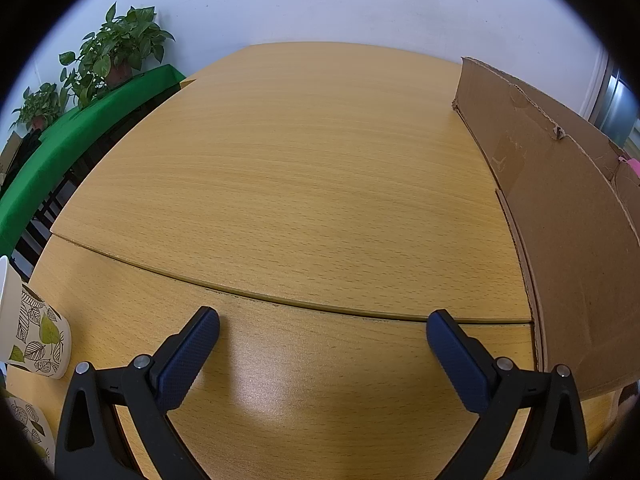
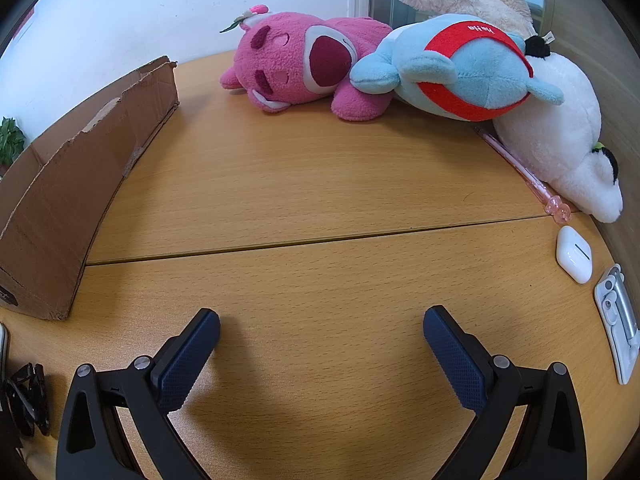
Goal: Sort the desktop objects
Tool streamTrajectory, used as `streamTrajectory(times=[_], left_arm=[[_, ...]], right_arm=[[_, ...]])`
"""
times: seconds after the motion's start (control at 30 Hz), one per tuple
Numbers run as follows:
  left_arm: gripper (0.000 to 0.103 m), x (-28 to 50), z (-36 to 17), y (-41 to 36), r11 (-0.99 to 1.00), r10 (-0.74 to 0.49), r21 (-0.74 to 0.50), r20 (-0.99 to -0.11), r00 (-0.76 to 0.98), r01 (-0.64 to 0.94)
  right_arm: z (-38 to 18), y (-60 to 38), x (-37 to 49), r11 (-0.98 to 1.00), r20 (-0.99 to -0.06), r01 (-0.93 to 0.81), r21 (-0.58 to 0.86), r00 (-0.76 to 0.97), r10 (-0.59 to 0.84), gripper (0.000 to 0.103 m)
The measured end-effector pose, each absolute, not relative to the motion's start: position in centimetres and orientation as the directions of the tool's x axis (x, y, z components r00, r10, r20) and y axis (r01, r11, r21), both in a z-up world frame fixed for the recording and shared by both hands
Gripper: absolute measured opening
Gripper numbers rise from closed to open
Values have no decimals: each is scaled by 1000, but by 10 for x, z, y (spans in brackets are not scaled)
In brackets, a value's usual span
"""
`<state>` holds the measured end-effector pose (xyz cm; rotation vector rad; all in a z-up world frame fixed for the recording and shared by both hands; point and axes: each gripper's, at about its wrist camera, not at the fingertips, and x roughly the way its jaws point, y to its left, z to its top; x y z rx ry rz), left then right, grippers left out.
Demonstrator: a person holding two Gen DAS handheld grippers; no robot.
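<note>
The right gripper [image 2: 321, 326] hangs low over bare table [image 2: 320, 184] with its jaws spread wide and nothing between them. The left gripper [image 1: 322, 330] is just as wide and just as empty over its own stretch of wood.

Outward from the right gripper, the things to sort lie ahead and to its right. Nearest is the white earbud case [image 2: 575, 254], flat on the table, well to the right of the right finger and a little forward. Just beyond it is the pink pen [image 2: 520, 168], its long axis running from the near right up and away to the left, along the foot of the white plush [image 2: 560, 136]. Further back sit the blue plush [image 2: 464, 68] and the pink plush [image 2: 304, 64], leaning together against the far wall. A silver clip-like piece [image 2: 618, 320] lies at the right edge; some dark thing at the near left is too cropped to name.

The cardboard box [image 2: 72, 184] stands to the right gripper's left, its open top facing up.

From the left gripper, that box [image 1: 560, 216] lies to the right, and only paper cups [image 1: 36, 336] show at its near left. The sortable clutter is all on the right hand's side, so I judge the right gripper the nearer one: a swing right to the case or pen, then a carry leftward to the box
</note>
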<state>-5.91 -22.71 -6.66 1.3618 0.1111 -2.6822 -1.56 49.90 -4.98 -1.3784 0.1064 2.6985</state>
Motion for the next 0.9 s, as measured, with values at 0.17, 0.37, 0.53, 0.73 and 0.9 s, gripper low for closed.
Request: streamTrajectory(times=[0.17, 0.37, 0.53, 0.73, 0.9], left_arm=[[103, -59, -67, -227, -989, -83, -6, -808, -584, 150], [103, -59, -67, -227, -989, -83, -6, -807, -584, 150], [103, -59, -67, -227, -989, -84, -6, -807, -584, 150], [103, -59, -67, -228, -989, -84, -6, -807, -584, 150], [103, -59, -67, -227, -989, -83, -6, -807, -584, 150]], right_arm=[[-50, 499, -16, -992, -811, -129, 12, -582, 66, 103], [-50, 500, -19, -988, -811, -152, 12, -580, 79, 103], [-50, 499, -21, -984, -811, -176, 11, -578, 94, 103], [-48, 496, -18, -983, -820, -185, 13, -565, 96, 103], [-29, 482, 14, -986, -811, -167, 2, -578, 96, 103]])
